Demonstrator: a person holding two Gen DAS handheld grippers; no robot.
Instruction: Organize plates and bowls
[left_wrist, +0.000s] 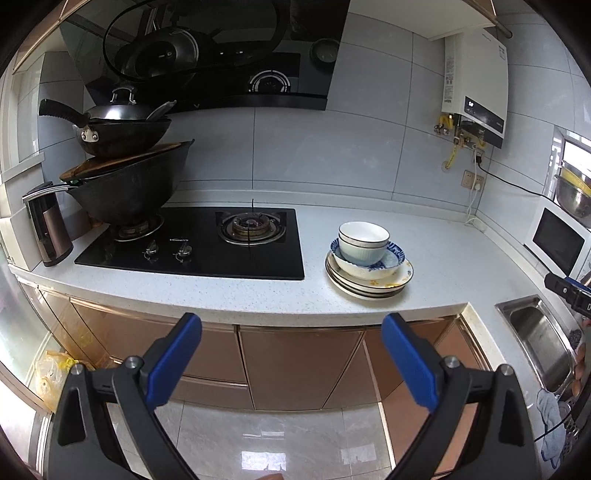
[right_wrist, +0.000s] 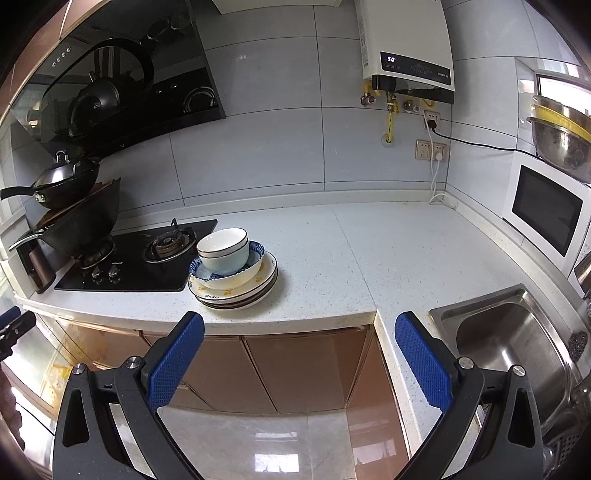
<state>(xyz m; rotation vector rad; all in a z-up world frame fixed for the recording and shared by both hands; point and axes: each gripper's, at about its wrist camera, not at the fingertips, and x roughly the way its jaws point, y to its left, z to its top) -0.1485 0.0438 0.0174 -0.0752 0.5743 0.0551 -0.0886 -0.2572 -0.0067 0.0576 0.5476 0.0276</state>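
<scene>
I am holding both tools back from the counter, over the floor, with nothing in either. My left gripper (left_wrist: 291, 354) is gaping wide, and my right gripper (right_wrist: 299, 358) is spread just as wide; neither is touching anything.

Beyond my fingertips the counter edge (right_wrist: 288, 323) is running across, with the cabinet doors below it. Just past that edge, at about one o'clock in the left view and eleven o'clock in the right view, the stack is sitting: plates (right_wrist: 236, 295) at the bottom, a blue-patterned bowl (right_wrist: 236, 275) on them, and a white bowl (right_wrist: 223, 249) nested in it, tilting slightly.

I am judging the stacking close to done or not yet begun; I cannot tell which. If I am lifting the white bowl, I should be coming in over its rim, closing on one wall and rising straight, since the tilt may let it slide against the blue one.

The hob (right_wrist: 122, 264) is lying just beside the stack at nine o'clock, so I am avoiding that side. The sink (right_wrist: 517, 343) is at three o'clock, and the bare counter between is giving me open room, right back to the tiled wall.
</scene>
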